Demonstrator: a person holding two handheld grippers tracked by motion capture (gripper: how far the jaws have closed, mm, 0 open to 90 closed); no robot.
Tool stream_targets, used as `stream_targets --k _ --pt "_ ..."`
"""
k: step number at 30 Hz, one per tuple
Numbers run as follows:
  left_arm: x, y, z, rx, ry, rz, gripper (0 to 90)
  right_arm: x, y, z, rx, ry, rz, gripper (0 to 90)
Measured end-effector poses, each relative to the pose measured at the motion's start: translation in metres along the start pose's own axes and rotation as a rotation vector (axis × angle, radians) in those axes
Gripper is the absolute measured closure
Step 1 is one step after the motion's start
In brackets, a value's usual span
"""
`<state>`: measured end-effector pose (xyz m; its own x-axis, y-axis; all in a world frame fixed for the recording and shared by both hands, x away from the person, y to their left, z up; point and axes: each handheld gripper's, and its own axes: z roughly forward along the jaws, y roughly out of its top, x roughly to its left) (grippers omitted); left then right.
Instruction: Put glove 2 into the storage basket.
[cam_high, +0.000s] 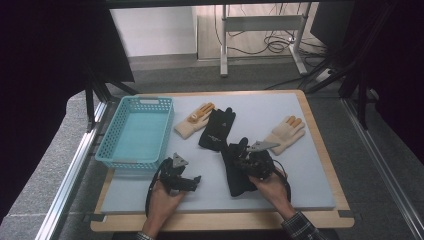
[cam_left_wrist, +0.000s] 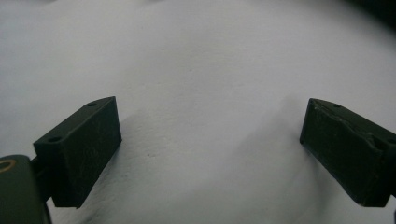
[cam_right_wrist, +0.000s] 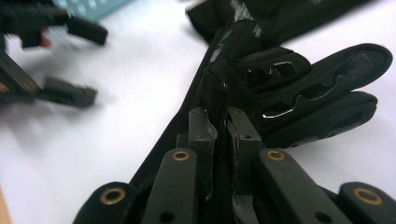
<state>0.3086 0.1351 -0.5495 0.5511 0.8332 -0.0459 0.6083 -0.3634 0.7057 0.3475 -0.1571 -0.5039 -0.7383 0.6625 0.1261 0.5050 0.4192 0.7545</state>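
A black glove (cam_high: 235, 172) lies on the pale surface (cam_high: 310, 190) near the front edge, its folded edge caught between the jaws of the right hand-held gripper (cam_right_wrist: 223, 122), which is clenched on the fabric; the glove's fingers (cam_right_wrist: 327, 88) stretch out just beyond the jaws. The left hand-held gripper (cam_high: 192, 181) rests low over bare surface to the left, jaws spread wide and holding nothing. A second black glove (cam_high: 216, 129) lies farther back, between two cream gloves (cam_high: 192, 121) (cam_high: 285, 134). A turquoise basket (cam_high: 112, 132) stands at the left edge, beside the left gripper.
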Motion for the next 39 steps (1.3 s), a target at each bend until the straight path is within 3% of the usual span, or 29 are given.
stream_targets --k 2,3,5,10,12,14,15,16,17,18,22,28,35,39 --pt "0.0 0.0 0.0 0.0 0.0 0.0 5.5 0.0 -0.003 0.003 0.005 0.002 0.006 79.1" --pt "0.0 0.0 0.0 0.0 0.0 0.0 5.5 0.0 -0.008 0.007 0.006 0.028 0.011 71.1" --pt "0.0 0.0 0.0 0.0 0.0 0.0 5.5 0.001 -0.008 0.006 0.012 0.01 -0.003 62.2" --pt "0.0 0.0 0.0 0.0 0.0 0.0 5.5 -0.006 -0.006 -0.008 0.001 -0.022 -0.022 51.8" --pt "0.0 0.0 0.0 0.0 0.0 0.0 5.5 -0.018 -0.01 -0.023 -0.014 -0.026 0.006 47.4" --pt "0.0 0.0 0.0 0.0 0.0 0.0 5.5 -0.024 -0.016 -0.03 -0.009 -0.05 0.002 50.8" --pt "0.0 0.0 0.0 0.0 0.0 0.0 5.5 -0.026 -0.02 -0.032 0.001 -0.057 -0.002 57.8" --pt "0.0 0.0 0.0 0.0 0.0 0.0 5.5 -0.026 -0.02 -0.032 0.001 -0.057 -0.002 57.8" --pt "0.0 0.0 0.0 0.0 0.0 0.0 5.5 -0.028 -0.024 -0.033 0.011 -0.063 -0.012 63.5" --pt "0.0 0.0 0.0 0.0 0.0 0.0 5.5 -0.029 -0.033 -0.034 0.024 -0.057 -0.013 72.8" --pt "0.0 0.0 0.0 -0.001 0.0 -0.001 5.5 -0.027 -0.047 -0.033 0.029 -0.038 -0.028 80.2" --pt "0.0 0.0 0.0 -0.001 0.0 0.0 5.6 -0.017 -0.055 -0.03 0.037 -0.011 -0.056 81.8" --pt "0.0 0.0 0.0 -0.001 0.0 0.001 5.6 0.006 -0.057 -0.025 0.053 0.037 -0.103 81.7" --pt "0.0 0.0 0.0 -0.001 0.0 0.0 5.6 0.002 -0.054 -0.028 0.038 0.02 -0.1 78.8"
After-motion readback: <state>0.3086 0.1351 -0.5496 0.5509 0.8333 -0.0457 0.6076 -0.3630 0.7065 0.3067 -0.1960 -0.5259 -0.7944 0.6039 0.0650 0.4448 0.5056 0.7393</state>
